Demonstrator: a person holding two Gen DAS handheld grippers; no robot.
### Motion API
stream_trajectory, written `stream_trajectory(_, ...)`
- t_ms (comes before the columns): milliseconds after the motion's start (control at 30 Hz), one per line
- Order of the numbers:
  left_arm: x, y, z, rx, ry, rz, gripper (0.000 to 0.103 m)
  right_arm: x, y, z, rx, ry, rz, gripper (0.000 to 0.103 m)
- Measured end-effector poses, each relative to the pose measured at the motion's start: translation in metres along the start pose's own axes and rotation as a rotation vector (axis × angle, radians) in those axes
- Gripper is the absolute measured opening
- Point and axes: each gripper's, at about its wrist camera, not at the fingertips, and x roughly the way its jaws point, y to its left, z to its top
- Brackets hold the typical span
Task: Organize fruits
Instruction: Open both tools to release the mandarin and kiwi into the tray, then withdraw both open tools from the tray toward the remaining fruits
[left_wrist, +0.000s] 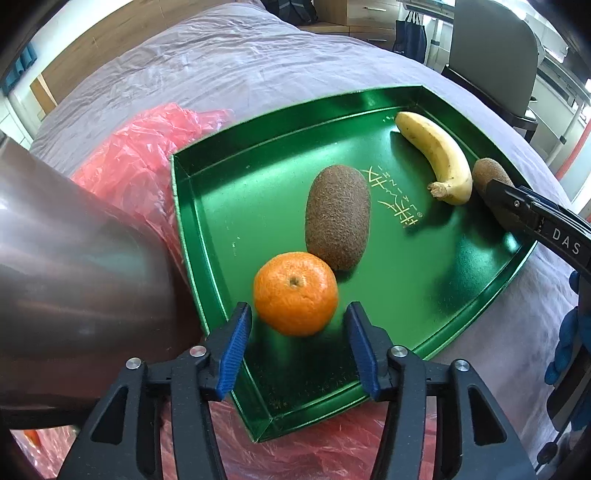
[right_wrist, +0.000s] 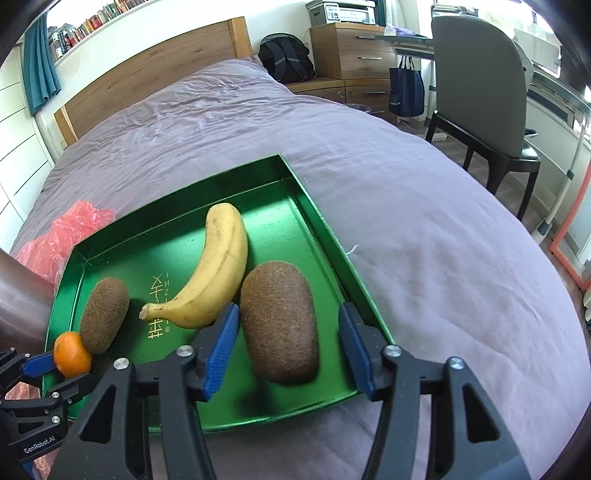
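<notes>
On the green tray (left_wrist: 207, 206), left gripper (left_wrist: 297, 343) jaws stand apart around the orange (left_wrist: 295, 293), right gripper (right_wrist: 286, 349) jaws apart around a kiwi (right_wrist: 280, 321).

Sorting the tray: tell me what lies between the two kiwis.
The banana lies between the smaller kiwi and the bigger kiwi, clearest in the right wrist view.

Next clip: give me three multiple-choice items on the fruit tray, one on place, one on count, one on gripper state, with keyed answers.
1. Where does the banana lie?
A. In the green tray
B. On the bedcover
C. On the red bag

2. How many kiwis are in the tray?
A. One
B. Two
C. Three

3. How does the left gripper stand at the orange?
A. Clamped on it
B. Open, pads clear of it
C. Far away from it

Answers: 1 A, tray walls surround the banana. 2 B, two brown kiwis show. 3 B, gaps show beside both pads.
</notes>
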Motion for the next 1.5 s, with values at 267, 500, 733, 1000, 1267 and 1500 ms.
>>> stream_trajectory(267,-0.043,-0.001,-0.009,0.013,-0.055,0.008,0.058,-0.047,0.002,-0.003,0.042,-0.049,0.008,0.076)
stream_trajectory(500,-0.09,-0.002,-0.04,0.038,-0.096,-0.016,0.061,-0.095,0.016,-0.02,0.068,-0.068,-0.005,0.085)
stream_trajectory(733,-0.125,0.015,-0.084,0.04,-0.122,-0.009,0.063,-0.135,0.042,-0.058,0.109,-0.064,0.003,0.093)
stream_trajectory(1000,-0.152,0.051,-0.138,-0.001,-0.14,0.025,0.065,-0.172,0.078,-0.104,0.116,-0.046,-0.006,0.098)
stream_trajectory(1267,-0.161,0.092,-0.195,-0.066,-0.138,0.041,0.066,-0.196,0.108,-0.146,0.112,-0.036,-0.001,0.103)
stream_trajectory(1500,-0.162,0.133,-0.231,-0.141,-0.136,0.068,0.066,-0.207,0.143,-0.174,0.053,-0.039,0.021,0.103)
